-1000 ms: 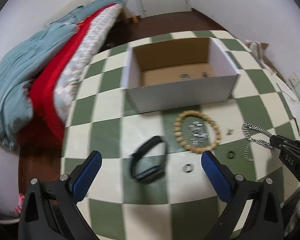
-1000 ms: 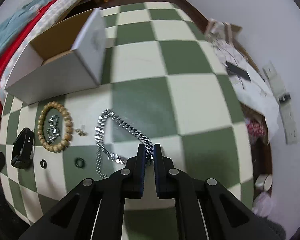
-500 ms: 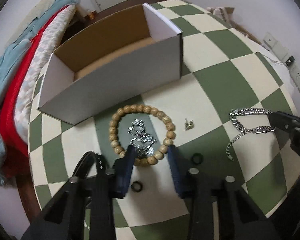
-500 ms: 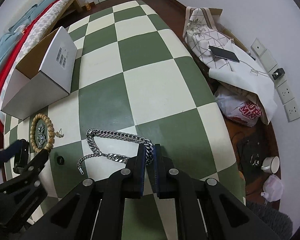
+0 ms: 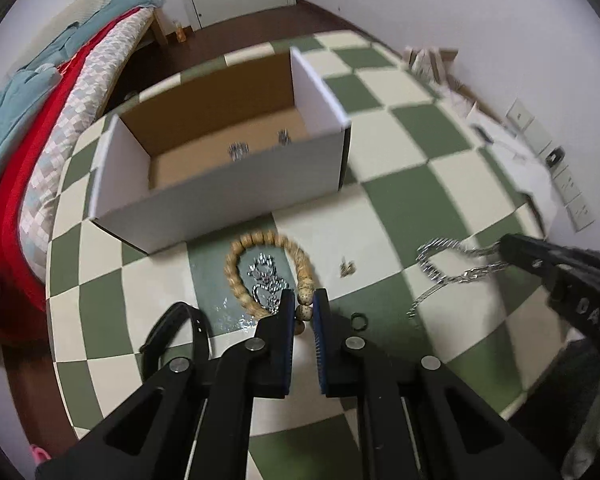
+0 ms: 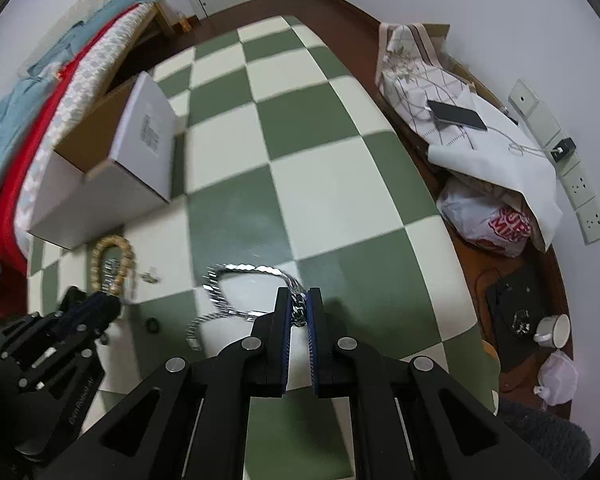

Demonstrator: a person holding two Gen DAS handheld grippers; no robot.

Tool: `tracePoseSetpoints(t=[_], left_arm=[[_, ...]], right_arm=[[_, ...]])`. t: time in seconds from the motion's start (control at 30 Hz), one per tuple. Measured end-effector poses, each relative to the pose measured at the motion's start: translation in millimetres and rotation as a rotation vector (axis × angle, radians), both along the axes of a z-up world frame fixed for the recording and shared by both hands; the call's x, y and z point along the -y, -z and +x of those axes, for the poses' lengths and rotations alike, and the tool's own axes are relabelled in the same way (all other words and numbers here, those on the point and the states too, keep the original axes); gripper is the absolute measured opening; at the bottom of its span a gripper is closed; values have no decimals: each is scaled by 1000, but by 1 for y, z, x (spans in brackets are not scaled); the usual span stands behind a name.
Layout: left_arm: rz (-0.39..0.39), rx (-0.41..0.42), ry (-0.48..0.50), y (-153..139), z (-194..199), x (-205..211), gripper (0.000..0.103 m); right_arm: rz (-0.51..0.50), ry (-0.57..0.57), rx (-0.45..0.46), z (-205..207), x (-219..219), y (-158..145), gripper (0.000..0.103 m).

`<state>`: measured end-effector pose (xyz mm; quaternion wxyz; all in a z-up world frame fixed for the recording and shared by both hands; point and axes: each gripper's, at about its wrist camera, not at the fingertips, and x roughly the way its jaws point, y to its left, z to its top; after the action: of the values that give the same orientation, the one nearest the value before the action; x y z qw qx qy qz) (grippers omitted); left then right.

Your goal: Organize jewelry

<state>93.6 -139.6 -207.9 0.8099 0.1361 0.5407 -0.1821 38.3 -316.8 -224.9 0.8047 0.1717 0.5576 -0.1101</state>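
Cardboard box (image 5: 220, 184) on the checked table (image 5: 412, 184) is serving as the landmark: two small silver pieces (image 5: 260, 144) are already lying inside it, so the sorting is judged to be only partly done. Still outside, in front of the box, are lying the bead bracelet (image 5: 268, 272) with a silver chain (image 5: 266, 284) inside its ring, a small charm (image 5: 347, 268), a dark ring (image 5: 359, 321) and a black band (image 5: 180, 332). The left gripper (image 5: 303, 308) is clamping the near side of the bead bracelet, its jaws having just been closing onto the beads. The right gripper (image 6: 299, 308) is gripping the link chain (image 6: 236, 292), jaws nearly together, and is holding it to the right of the box, partly off the table.
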Motion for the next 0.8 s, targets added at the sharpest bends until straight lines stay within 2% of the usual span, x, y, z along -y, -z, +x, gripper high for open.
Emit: tracePoseSetpoints(t=[0.2,0.37,0.67,0.8], left_arm=[[-91,30,-34,-50,2,-8,6],[-164,16,-59,-81,4,-19,6],[-261,60,-91,-144,15,-40,6],[-278,95,-116,-166,31,-51,6]], right_arm=[[30,-35,79,3,-14,-37,8],[51,-70,134,5,-27,-69,8],[91,-90,207,12,-35,-119,8],[92,-108,241,21,-40,-143,7]])
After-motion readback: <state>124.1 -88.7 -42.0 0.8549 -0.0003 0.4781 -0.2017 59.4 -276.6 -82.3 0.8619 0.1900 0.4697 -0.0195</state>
